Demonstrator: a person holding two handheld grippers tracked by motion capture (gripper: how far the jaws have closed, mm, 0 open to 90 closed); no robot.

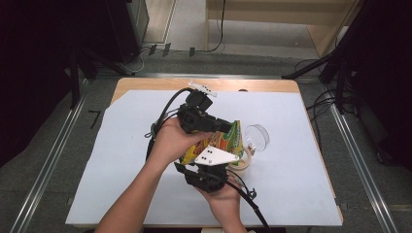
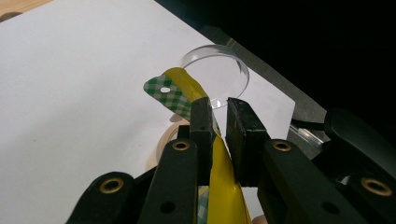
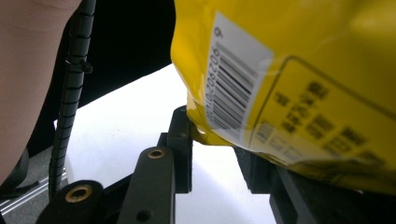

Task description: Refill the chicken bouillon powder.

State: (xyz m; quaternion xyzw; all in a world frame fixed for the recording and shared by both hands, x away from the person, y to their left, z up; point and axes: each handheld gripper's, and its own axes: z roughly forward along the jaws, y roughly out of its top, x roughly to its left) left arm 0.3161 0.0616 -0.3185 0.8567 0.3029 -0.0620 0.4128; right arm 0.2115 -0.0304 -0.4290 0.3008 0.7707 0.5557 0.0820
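Gleaming yellow snack bag (image 3: 299, 70) (green-checked top, barcode) between both hand-held grippers.

Yellow bag (image 1: 221, 141) with green-white checked top; white table sheet (image 1: 121, 145).

Your left gripper (image 1: 221, 127) sits behind the snack bag (image 1: 218, 141) and your right gripper (image 1: 214, 165) in front of it, so the bag hangs between the two above the middle of the paper sheet (image 1: 121, 160) that covers the table (image 1: 145, 83). In the left gripper view the bag's top edge (image 2: 173, 88) stands between your jaws. Right of the bag, the clear round lid (image 1: 256, 137) rests on the sheet. The tape roll (image 1: 240, 162) lies just under the bag's right side, in front of the lid.
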